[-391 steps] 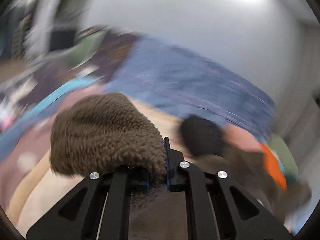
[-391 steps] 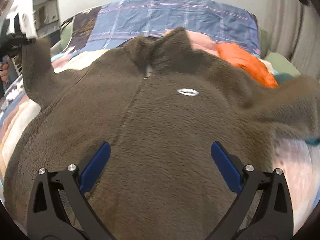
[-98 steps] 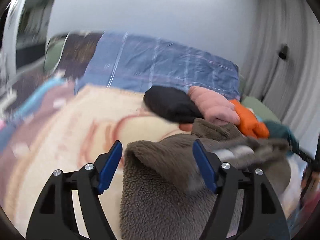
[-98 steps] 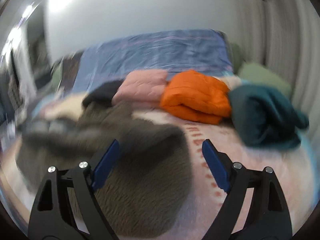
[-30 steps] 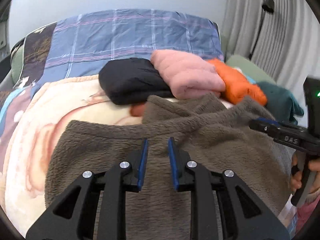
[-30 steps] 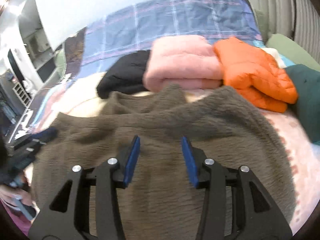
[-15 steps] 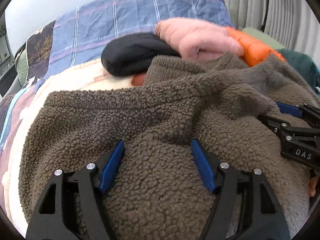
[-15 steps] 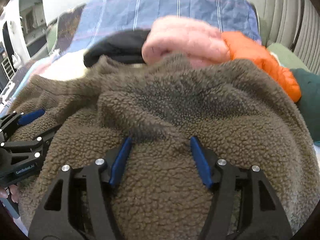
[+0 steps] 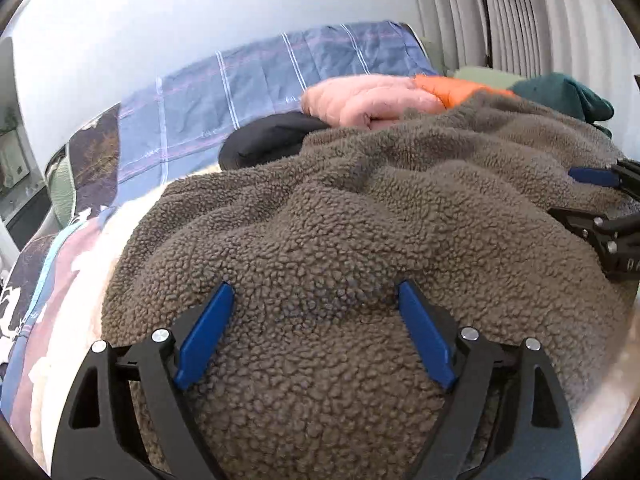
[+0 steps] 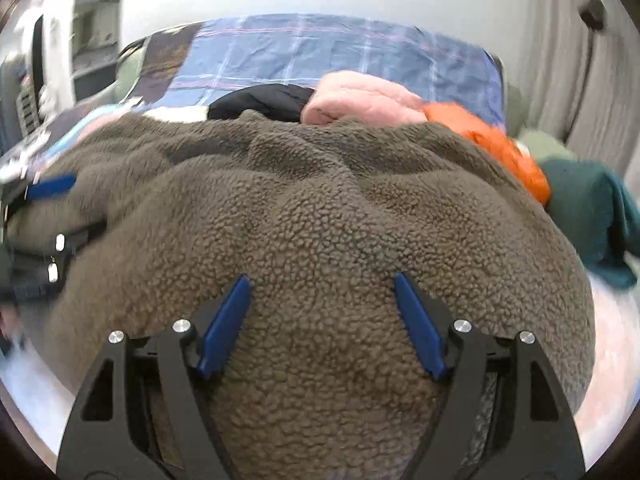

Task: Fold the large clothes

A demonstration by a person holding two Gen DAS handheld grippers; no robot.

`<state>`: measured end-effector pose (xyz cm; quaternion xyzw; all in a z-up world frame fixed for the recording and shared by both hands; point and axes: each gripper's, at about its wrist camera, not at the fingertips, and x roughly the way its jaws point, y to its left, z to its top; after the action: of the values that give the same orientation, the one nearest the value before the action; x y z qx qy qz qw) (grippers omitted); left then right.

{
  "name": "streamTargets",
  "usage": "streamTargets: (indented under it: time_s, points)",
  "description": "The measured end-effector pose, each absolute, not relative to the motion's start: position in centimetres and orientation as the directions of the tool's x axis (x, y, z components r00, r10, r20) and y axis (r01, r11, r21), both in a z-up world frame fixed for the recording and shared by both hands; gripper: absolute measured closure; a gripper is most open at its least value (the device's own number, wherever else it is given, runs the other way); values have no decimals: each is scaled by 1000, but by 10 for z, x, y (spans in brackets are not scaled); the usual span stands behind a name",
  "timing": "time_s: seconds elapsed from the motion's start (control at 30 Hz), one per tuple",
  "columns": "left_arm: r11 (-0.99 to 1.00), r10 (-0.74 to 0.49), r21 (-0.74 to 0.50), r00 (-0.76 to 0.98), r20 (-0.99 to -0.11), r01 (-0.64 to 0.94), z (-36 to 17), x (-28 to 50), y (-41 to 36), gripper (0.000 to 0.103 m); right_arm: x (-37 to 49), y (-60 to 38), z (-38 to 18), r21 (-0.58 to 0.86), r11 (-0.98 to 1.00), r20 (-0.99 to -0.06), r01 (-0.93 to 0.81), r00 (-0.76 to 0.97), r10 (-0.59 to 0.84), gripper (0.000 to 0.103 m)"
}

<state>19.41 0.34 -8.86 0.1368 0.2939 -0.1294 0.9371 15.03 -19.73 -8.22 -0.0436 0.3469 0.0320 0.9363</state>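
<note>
Both pairs of your blue-padded fingers stand spread wide, with nothing pinched between them. Your left gripper [image 9: 312,306] sits low over the brown fleece jacket [image 9: 360,240], pads splayed to either side of a mound of pile; your right gripper [image 10: 322,300] does the same over the jacket [image 10: 320,220] from its own side. Whether the pads press into the fleece or only hover just above it, you cannot tell from either view.

The jacket lies bunched and rumpled on the bed, filling the lower half of each view. Behind the jacket you see a row of folded garments: a black one [image 9: 272,140], a pink one [image 9: 368,100] and an orange one [image 9: 452,90], with a teal garment [image 9: 560,94] at the end. A blue plaid cover [image 9: 260,76] rises behind that row.

Your left view shows the right gripper [image 9: 596,196] at the jacket's right edge, and a cream blanket [image 9: 116,236] beside the jacket's left edge. Your right view shows the left gripper [image 10: 44,216], blurred, at the jacket's left edge, more of the orange garment [image 10: 504,152] clear of the fleece, and the teal one [image 10: 588,208] just beside the jacket's right side.
</note>
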Motion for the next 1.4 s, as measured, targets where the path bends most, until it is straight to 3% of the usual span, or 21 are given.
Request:
streamTargets:
  time_s: [0.1,0.23,0.33,0.73,0.8,0.87,1.0,1.07,1.13,1.23,1.4]
  points:
    - [945,-187,107,780,-597,309,-79,185,15,18,131,-202,-66,16,999,-650,-34,759,36,27]
    - [947,-212,71,777,-592,313,-75,166,22,18,87,-181,-51,2,994,-585,-110,806,90,27]
    - [950,-194,85,785,-588,299,-80,161,20,17,100,-175,-86,45,989,-692,-144,709,135,26]
    - [950,-185,104,800,-571,294,-89,154,20,13,103,-172,-82,31,989,-677,-142,725,126,25]
    - [950,-189,100,800,-569,295,-90,154,21,12,101,-174,-72,55,991,-665,-119,736,125,28]
    - [950,-197,90,799,-568,299,-91,154,23,12,102,-177,-54,81,992,-624,-99,771,128,38]
    - [950,-204,84,800,-564,301,-92,153,25,12,112,-163,-28,65,988,-545,-138,824,152,39]
    - [950,-207,81,802,-561,302,-93,152,26,12,132,-154,-41,74,987,-601,-142,784,158,39]
    - [949,-215,74,803,-556,305,-94,151,29,12,159,-154,-81,123,987,-721,-108,673,163,35]
    - [946,-232,63,798,-556,319,-96,149,31,10,157,-142,-93,-2,993,-673,-117,735,85,32]
    - [945,-232,65,796,-559,321,-96,149,31,10,161,-144,-89,13,991,-691,-130,716,103,32]
